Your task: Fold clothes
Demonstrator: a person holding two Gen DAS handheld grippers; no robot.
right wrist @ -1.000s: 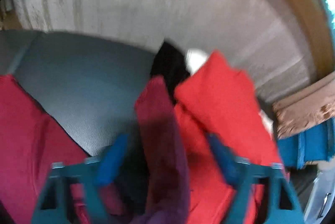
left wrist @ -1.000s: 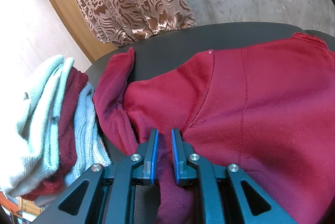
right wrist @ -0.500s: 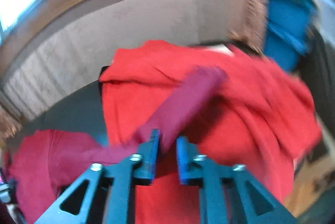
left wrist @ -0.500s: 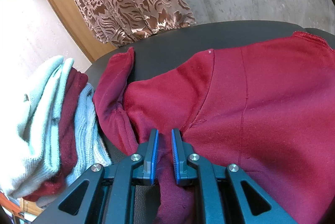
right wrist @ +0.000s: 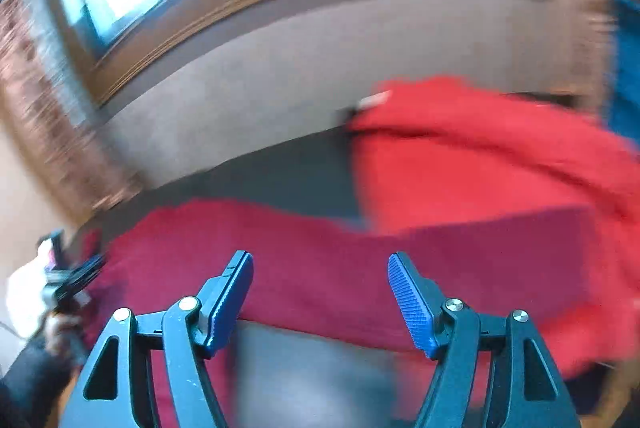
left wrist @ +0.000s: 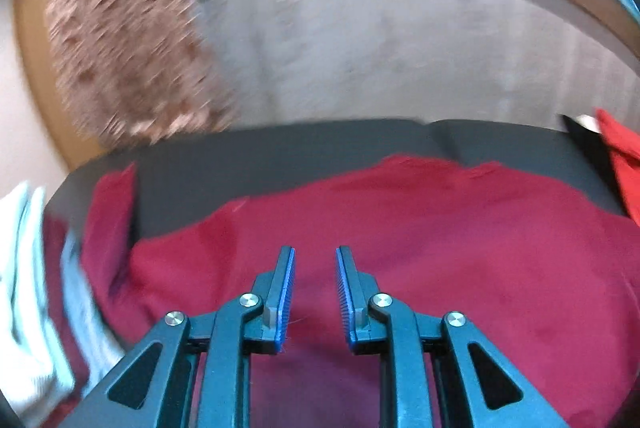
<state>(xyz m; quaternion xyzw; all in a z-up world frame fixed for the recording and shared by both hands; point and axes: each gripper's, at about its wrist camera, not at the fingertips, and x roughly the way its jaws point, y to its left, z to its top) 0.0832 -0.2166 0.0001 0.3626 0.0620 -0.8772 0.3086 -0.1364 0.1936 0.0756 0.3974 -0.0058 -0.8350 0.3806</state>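
Dark table (left wrist: pixel 280 155) below window | one maroon sweater (left wrist: pixel 440 248) flat | left gripper (left wrist: pixel 315 256), right gripper (right wrist: pixel 320 262) angled downward above it, jaws just parted, gripping nothing | one red garment (right wrist: pixel 480 163) beside.

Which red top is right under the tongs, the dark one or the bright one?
The dark red top, spread flat on the grey surface. The left tongs hang over it. The bright red top lies bunched further off to the side.

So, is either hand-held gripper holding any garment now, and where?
Neither. The left hand-held gripper and right one have just opened, empty, above the maroon garment.
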